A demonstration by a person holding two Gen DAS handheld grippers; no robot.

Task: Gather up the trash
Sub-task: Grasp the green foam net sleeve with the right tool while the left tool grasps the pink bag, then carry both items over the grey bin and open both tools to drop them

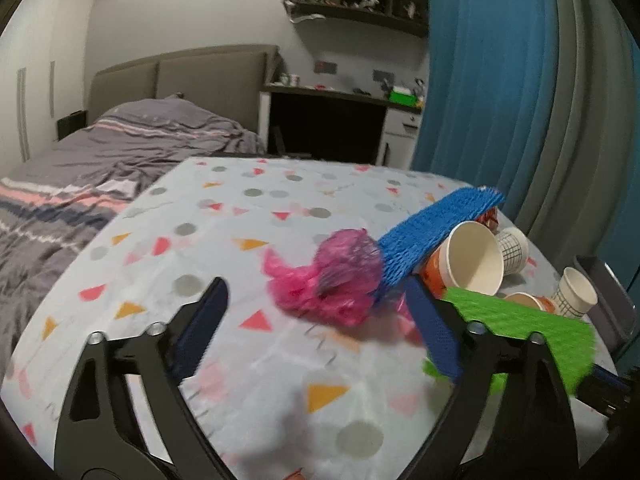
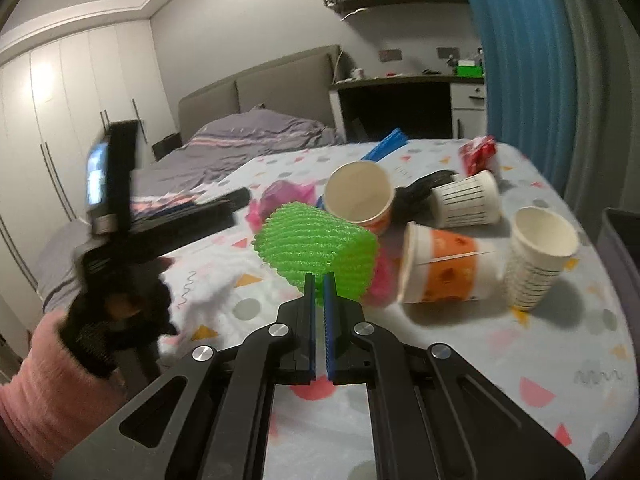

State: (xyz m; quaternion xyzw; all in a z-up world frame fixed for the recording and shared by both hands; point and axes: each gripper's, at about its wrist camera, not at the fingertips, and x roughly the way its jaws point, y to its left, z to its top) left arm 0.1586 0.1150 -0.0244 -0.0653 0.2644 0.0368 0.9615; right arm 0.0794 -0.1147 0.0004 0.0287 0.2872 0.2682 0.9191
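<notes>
Your right tool (image 2: 319,280) pinches the green foam net (image 2: 316,240) (light, squashy, best held by its edge); your left tool (image 1: 320,304) gapes before the pink bag (image 1: 332,280) on the worktop (image 1: 224,240).

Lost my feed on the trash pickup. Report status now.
Right gripper shut on green foam net, lifted. Left gripper open, empty, facing pink plastic bag. Paper cups and blue foam net crowd the table.
</notes>
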